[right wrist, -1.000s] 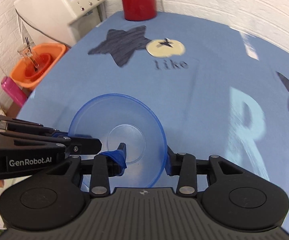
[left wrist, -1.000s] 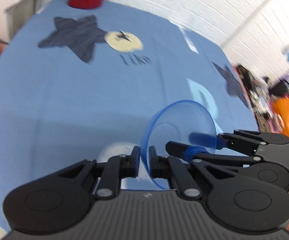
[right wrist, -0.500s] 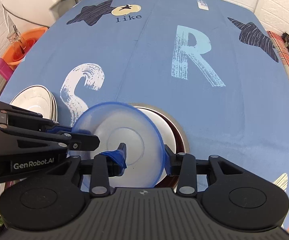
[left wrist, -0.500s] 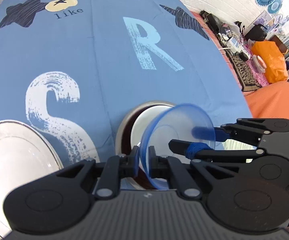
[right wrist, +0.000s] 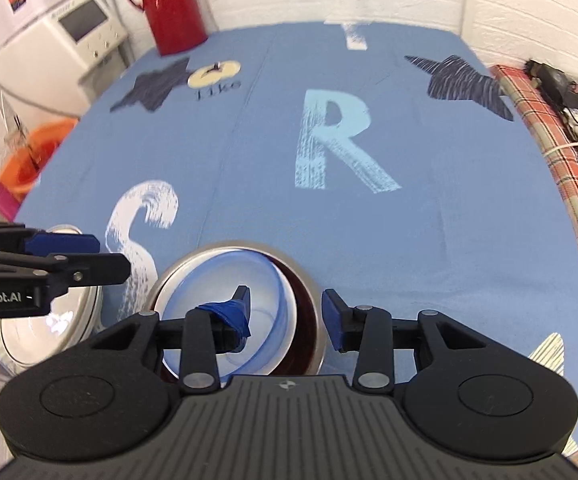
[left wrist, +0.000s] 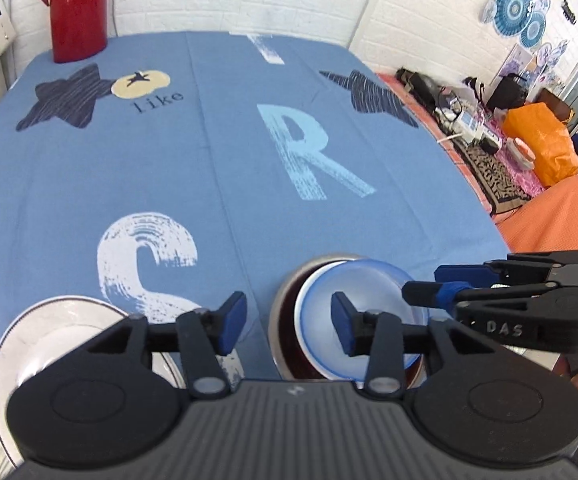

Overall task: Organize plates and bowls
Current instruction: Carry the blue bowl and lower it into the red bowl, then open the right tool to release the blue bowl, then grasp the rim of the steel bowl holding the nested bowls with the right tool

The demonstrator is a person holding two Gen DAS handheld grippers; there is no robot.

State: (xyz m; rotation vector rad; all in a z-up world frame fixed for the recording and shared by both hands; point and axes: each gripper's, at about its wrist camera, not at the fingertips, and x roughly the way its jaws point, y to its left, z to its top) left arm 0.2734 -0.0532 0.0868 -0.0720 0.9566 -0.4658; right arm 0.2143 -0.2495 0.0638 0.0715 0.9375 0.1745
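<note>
1. A stack of white plates sits at the bench's near left edge, on the blue cloth beside the printed "S".
2. The left gripper hangs above the bench with its fingers spread wide, holding nothing.
3. The blue bowl rests tilted inside a white bowl, itself nested in a dark metal-rimmed bowl.
4. The right gripper hovers over this stack, fingers wide apart and empty.
5. A red jug stands at the far left corner.
</note>
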